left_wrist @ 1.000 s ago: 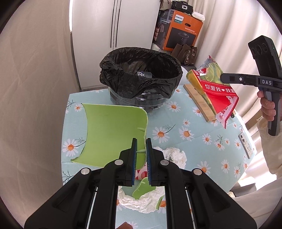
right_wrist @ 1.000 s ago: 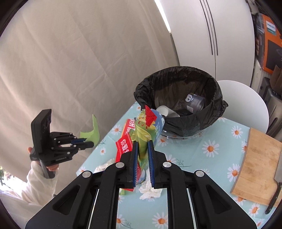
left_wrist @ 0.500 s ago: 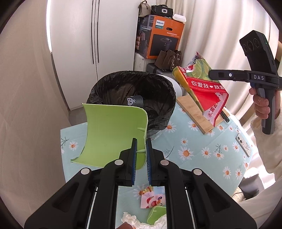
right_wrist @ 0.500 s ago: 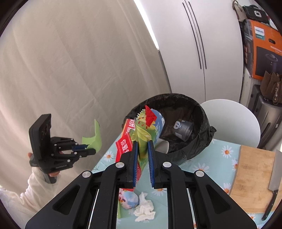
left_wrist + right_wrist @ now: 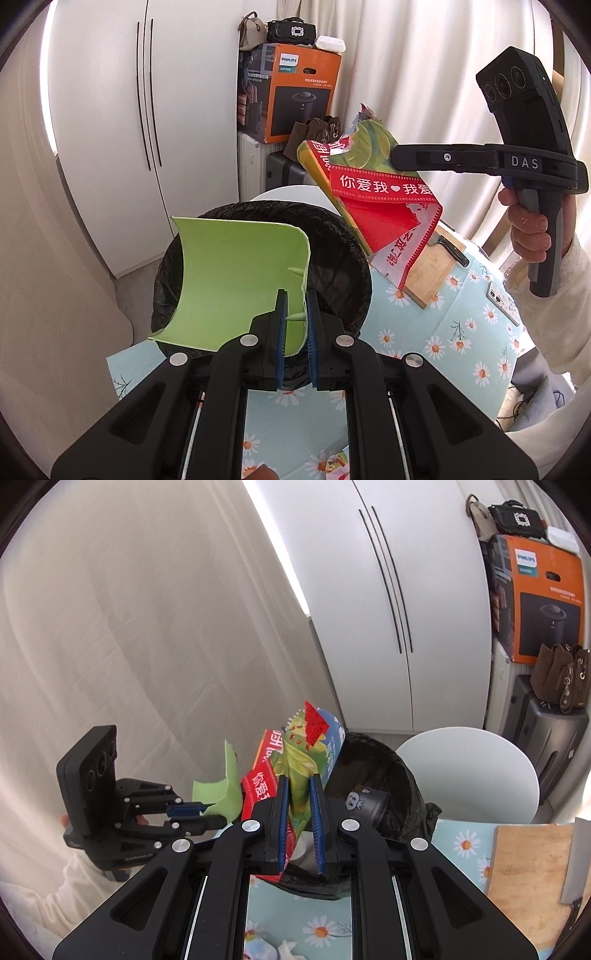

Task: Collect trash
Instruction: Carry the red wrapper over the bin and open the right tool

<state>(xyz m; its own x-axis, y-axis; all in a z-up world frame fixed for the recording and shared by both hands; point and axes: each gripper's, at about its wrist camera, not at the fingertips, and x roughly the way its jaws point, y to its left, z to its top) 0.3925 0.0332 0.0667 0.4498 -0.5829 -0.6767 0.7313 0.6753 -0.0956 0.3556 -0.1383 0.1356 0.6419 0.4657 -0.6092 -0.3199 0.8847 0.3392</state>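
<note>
Both loads lifted, not yet dropped. Left tool (image 5: 294, 306) pinches green card scrap (image 5: 236, 280) right over bin w/ black liner (image 5: 343, 236). Right tool (image 5: 298, 797) clamps snack wrapper (image 5: 306, 753), hanging at bin's 2 o'clock in left view. Bin already holds a dark cup (image 5: 367, 803). Tissue (image 5: 286, 950) left on surface (image 5: 443, 332).

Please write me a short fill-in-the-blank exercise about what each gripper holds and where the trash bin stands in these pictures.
1. The left gripper is shut on a curved sheet coloured ____.
2. The right gripper is shut on a snack ____.
3. The bin is lined with a bag coloured ____.
4. The knife lies on the wooden cutting ____.

Missing words: green; bag; black; board
</note>
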